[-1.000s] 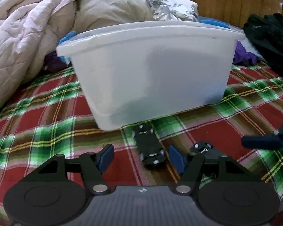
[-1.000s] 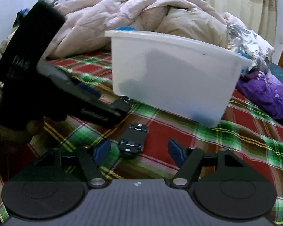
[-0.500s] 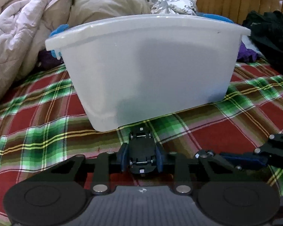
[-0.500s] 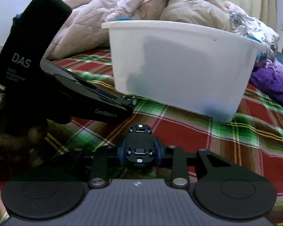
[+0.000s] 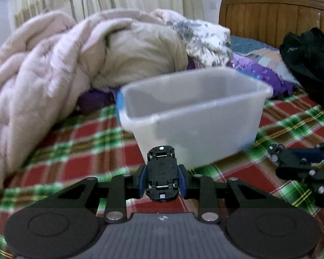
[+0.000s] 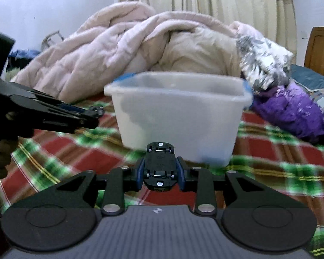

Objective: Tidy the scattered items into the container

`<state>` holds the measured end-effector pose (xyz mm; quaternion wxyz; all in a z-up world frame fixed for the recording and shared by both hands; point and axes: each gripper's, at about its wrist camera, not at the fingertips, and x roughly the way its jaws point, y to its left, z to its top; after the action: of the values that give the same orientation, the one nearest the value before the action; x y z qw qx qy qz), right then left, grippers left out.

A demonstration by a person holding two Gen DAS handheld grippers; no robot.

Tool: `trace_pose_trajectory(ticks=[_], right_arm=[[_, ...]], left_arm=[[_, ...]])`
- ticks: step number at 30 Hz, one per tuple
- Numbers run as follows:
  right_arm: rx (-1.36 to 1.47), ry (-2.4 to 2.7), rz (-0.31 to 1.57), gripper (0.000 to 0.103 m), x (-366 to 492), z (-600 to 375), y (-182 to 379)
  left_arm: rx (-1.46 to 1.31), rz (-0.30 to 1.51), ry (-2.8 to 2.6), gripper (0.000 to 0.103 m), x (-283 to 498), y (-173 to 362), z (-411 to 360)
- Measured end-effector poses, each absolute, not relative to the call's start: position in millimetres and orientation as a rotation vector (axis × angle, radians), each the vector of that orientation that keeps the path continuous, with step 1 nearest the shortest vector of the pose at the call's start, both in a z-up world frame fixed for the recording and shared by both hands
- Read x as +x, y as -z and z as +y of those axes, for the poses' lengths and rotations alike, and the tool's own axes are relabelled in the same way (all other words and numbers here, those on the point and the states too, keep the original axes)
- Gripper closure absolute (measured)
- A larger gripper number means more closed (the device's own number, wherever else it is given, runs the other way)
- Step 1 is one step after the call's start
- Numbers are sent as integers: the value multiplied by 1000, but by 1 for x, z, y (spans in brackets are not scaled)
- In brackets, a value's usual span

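A white plastic bin (image 5: 194,116) stands on the plaid bedspread, also in the right wrist view (image 6: 179,116). My left gripper (image 5: 162,180) is shut on a small black toy car (image 5: 162,172), upside down, held above the bed in front of the bin. My right gripper (image 6: 161,176) is shut on a second black toy car (image 6: 159,168), also upside down and lifted. The right gripper with its car shows at the right of the left wrist view (image 5: 302,164); the left gripper shows at the left of the right wrist view (image 6: 54,116).
A heaped pink quilt (image 5: 54,69) lies behind and left of the bin. Purple cloth (image 6: 291,110) lies to its right, with black clothing (image 5: 308,60) and a wooden headboard (image 5: 276,19) beyond. The red-green plaid bedspread (image 6: 280,153) surrounds the bin.
Both grippers closed on the toy cars lying on the bedspread and have lifted them; the bin now sits lower in both views and its open top shows.
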<state>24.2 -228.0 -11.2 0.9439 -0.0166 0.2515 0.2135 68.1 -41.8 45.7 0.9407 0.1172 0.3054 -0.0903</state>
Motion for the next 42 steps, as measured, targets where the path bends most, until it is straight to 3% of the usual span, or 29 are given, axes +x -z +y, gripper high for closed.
trace_pose_trajectory(ticks=[11,21,32,33,34,36,38,42], right_arm=[[-70,-409,435,70,57,-235,-60],[-121,-407,489,70,120,-227,-91],[-140,-392,726,69,207,-217,-74],[-133,-387,760,68,214,-217,-69],[-134,-375,787,66,219,-217,-65],[-147,-350,797,36,221,-216,-61],[-151,-354,774,28,217,-216,-62],[-127,-370,758,25,208,-218,-64]], left_arm=[[218,609,130,70,92,-109,-39],[187,650,123,70,147,-145,-49],[171,879,115,69,235,-119,-58],[177,898,108,64,239,-115,-60],[185,908,103,59,241,-112,-61],[200,919,77,38,243,-105,-62],[193,919,71,38,243,-102,-60],[173,916,62,38,239,-103,-54]])
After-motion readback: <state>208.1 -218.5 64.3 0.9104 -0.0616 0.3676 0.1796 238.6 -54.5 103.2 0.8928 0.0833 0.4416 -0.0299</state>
